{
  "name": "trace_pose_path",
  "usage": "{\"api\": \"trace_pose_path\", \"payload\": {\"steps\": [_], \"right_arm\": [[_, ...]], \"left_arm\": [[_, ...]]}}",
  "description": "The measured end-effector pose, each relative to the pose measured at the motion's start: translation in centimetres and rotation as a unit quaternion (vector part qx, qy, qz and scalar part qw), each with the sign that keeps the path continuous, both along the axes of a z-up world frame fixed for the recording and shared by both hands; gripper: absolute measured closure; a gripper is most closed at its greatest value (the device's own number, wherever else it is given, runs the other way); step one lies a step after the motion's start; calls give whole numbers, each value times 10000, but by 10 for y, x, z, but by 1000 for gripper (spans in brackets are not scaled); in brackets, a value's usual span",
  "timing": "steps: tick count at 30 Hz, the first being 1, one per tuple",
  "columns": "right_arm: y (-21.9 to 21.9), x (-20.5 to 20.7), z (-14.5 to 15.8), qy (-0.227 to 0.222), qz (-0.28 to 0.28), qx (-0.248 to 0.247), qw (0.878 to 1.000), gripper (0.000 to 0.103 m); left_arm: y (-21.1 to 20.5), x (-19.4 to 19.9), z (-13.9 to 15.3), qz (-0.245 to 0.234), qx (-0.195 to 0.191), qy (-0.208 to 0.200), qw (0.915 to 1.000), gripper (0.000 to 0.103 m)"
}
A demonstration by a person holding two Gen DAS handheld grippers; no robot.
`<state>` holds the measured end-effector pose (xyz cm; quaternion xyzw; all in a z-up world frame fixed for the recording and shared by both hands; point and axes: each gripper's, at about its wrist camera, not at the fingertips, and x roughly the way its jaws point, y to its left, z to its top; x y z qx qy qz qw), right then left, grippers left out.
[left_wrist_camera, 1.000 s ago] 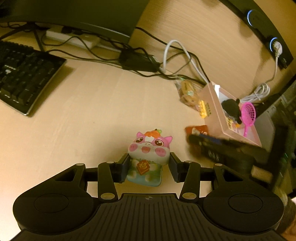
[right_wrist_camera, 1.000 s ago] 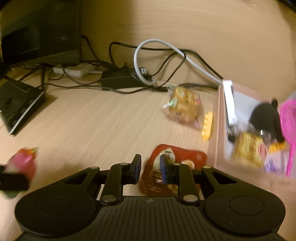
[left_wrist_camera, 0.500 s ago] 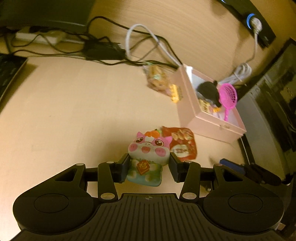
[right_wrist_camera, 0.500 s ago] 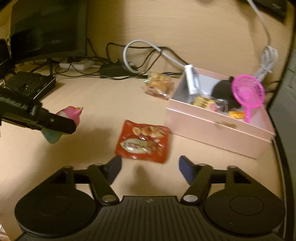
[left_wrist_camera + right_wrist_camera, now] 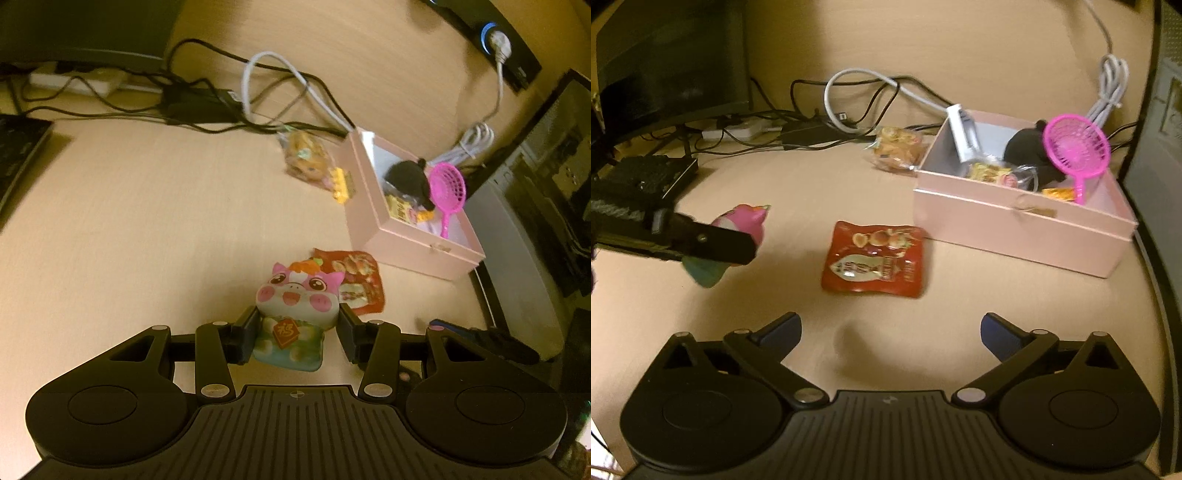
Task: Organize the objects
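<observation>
L gripper (image 5: 297, 334): clamped on pig squishy toy (image 5: 295, 314), held clear above desk (image 5: 147, 221). R gripper (image 5: 891, 332): jaws have just been opening, now spread wide, nothing between them. Red snack pouch (image 5: 873, 258) lies flat on desk at 12 o'clock of R gripper, apart from its fingertips, just beside near wall of pink box (image 5: 1015, 229). Box at 1–2 o'clock, near desk's right edge, holding pink scoop (image 5: 1076, 149), black plush, packets. Clear snack bag (image 5: 897, 147) and yellow brick (image 5: 340, 184) lie by box's left wall. Open desk at 9–11 o'clock; cables (image 5: 849, 107) along back wall.
</observation>
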<state>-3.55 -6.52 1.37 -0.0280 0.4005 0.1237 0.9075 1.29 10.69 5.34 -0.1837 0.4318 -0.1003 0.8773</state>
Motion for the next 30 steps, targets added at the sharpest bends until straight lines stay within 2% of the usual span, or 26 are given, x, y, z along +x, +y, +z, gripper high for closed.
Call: {"api": "trace_pose_path", "payload": {"steps": [10, 16, 17, 20, 30], "right_arm": [[6, 44, -19, 611, -232, 627, 9959, 0], [27, 58, -22, 454, 10, 439, 9980, 1], [29, 59, -22, 439, 46, 408, 9982, 5], [34, 59, -19, 345, 129, 302, 9989, 26], [11, 38, -12, 502, 143, 380, 9979, 27]], "left_arm": [[36, -14, 1, 502, 22, 55, 9987, 53], [45, -18, -1, 577, 10, 123, 9983, 53], [45, -18, -2, 570, 3, 130, 9983, 53], [43, -16, -3, 518, -16, 149, 9985, 53], [9, -1, -7, 42, -95, 195, 9998, 53]]}}
